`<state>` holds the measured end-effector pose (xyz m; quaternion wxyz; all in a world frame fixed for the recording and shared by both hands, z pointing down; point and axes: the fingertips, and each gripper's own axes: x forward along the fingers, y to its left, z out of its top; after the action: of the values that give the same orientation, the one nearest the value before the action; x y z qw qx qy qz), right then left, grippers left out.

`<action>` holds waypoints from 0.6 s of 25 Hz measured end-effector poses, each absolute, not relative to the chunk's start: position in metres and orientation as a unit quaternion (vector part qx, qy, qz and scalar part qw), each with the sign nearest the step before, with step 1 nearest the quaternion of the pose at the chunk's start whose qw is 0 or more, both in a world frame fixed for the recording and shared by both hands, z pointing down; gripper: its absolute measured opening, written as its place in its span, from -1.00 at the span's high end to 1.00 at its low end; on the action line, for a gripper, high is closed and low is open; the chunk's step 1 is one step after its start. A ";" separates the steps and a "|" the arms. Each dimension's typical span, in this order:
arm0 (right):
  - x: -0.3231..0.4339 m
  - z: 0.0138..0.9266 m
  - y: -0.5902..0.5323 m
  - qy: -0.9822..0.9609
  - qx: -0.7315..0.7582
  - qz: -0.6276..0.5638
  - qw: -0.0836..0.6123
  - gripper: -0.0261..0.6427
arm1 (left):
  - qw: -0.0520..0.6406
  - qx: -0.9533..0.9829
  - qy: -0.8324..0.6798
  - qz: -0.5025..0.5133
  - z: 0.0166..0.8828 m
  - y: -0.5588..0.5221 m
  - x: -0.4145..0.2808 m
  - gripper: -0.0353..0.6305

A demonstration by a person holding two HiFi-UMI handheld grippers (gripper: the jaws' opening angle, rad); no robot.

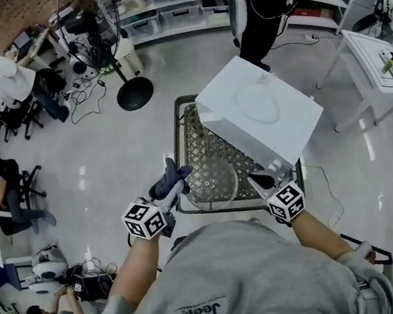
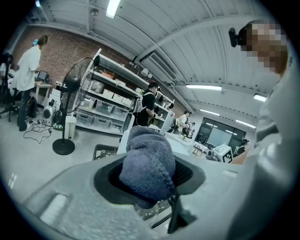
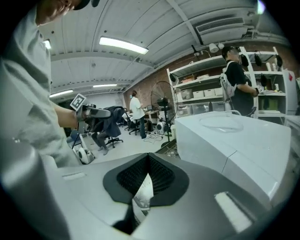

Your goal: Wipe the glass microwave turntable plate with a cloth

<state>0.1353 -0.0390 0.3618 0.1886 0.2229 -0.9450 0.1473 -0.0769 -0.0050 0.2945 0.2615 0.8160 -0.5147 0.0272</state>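
So far no wiping seems done: the left gripper (image 1: 172, 189) clamps the blue cloth (image 2: 147, 164), the right gripper (image 1: 262, 178) is closed empty, and the glass turntable plate (image 1: 212, 179) lies between them.

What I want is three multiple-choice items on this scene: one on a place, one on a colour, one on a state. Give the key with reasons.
1. The glass plate lies: A) on the microwave B) on the floor C) on the wire-mesh table.
2. The cloth is: A) blue-grey B) red C) yellow.
3. The left gripper is: A) open and empty B) shut on the cloth C) shut on the glass plate.

Key: C, the head view shows it flat on the mesh; A, the left gripper view shows blue-grey knit; B, the jaws close around the bunched cloth.
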 end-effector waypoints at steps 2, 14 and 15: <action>0.127 0.373 -0.039 -0.951 0.191 0.144 0.197 0.89 | 0.263 0.810 -0.523 0.032 0.297 -0.010 -0.072 0.32; 0.089 0.484 -0.041 -0.905 0.247 0.171 0.301 0.89 | 0.264 0.843 -0.463 0.076 0.365 -0.021 -0.119 0.32; 0.090 0.493 -0.043 -0.899 0.251 0.176 0.312 0.89 | 0.266 0.845 -0.457 0.078 0.369 -0.025 -0.120 0.32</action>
<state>0.0901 -0.0428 0.4927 0.3120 0.2510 -0.8993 0.1756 -0.1201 -0.0246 0.3690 0.2656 0.8452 -0.4571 0.0783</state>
